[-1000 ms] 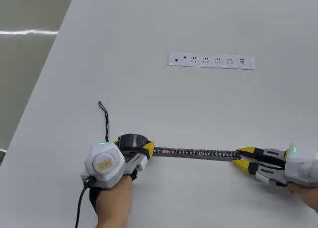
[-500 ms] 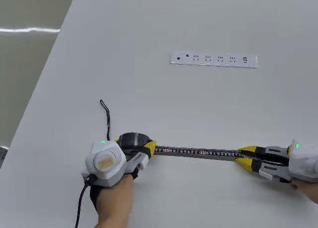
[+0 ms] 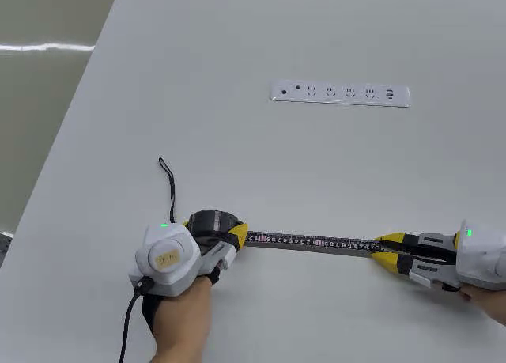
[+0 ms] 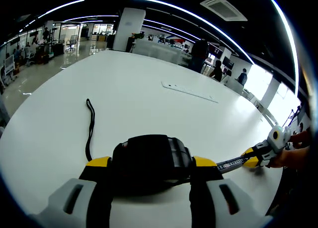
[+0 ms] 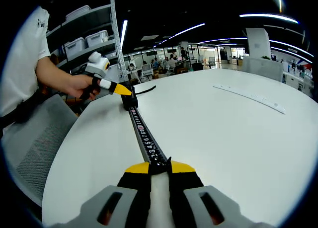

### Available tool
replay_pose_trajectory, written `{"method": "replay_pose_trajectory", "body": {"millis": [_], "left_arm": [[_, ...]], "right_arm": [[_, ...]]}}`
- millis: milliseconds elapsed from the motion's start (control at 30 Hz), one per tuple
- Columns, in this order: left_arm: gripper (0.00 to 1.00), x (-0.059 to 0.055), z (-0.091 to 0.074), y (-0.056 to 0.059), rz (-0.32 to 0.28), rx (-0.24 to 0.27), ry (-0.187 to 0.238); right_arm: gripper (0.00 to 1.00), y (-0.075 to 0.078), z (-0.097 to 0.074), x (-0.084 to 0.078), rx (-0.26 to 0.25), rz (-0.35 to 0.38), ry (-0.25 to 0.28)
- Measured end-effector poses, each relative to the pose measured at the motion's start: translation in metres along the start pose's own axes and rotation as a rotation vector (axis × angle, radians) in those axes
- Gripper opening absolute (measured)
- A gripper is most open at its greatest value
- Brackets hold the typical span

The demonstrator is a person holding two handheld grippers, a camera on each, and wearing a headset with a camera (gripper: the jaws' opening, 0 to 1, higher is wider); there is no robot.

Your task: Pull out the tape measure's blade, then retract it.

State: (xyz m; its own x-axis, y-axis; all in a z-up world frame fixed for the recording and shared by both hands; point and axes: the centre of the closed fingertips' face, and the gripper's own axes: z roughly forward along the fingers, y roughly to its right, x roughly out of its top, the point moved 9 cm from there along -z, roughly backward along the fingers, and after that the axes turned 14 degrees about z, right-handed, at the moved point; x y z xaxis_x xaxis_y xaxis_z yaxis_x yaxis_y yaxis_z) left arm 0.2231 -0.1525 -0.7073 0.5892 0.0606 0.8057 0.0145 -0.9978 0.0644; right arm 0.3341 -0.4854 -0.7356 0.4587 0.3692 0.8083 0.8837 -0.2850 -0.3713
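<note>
My left gripper (image 3: 217, 233) stayed clamped on the black round tape measure case (image 4: 149, 158). My right gripper (image 5: 159, 167), pinching the numbered metal blade (image 3: 312, 242), had barely advanced, so retraction seemed next.

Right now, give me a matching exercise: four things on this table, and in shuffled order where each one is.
1 black round tape measure case
2 numbered metal blade
3 white power strip
4 black cord loop

a far across the table
b end pinched by right gripper
c clamped in left gripper
d on the table beside the case

Pairs: 1c, 2b, 3a, 4d.
</note>
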Motion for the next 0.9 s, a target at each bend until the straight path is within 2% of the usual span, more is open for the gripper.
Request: {"method": "replay_pose_trajectory", "body": {"millis": [367,567,900], "left_arm": [[0.59,0.0,0.0,0.0,-0.003,-0.005,-0.002],[0.59,-0.001,0.001,-0.001,-0.002,-0.005,-0.001],[0.59,-0.001,0.001,-0.001,-0.003,-0.006,-0.002]], "right_arm": [[0.11,-0.013,0.022,0.006,0.031,-0.021,0.002],[0.11,-0.011,0.033,0.004,0.047,-0.028,0.002],[0.11,-0.012,0.037,0.001,0.053,-0.032,0.012]]}}
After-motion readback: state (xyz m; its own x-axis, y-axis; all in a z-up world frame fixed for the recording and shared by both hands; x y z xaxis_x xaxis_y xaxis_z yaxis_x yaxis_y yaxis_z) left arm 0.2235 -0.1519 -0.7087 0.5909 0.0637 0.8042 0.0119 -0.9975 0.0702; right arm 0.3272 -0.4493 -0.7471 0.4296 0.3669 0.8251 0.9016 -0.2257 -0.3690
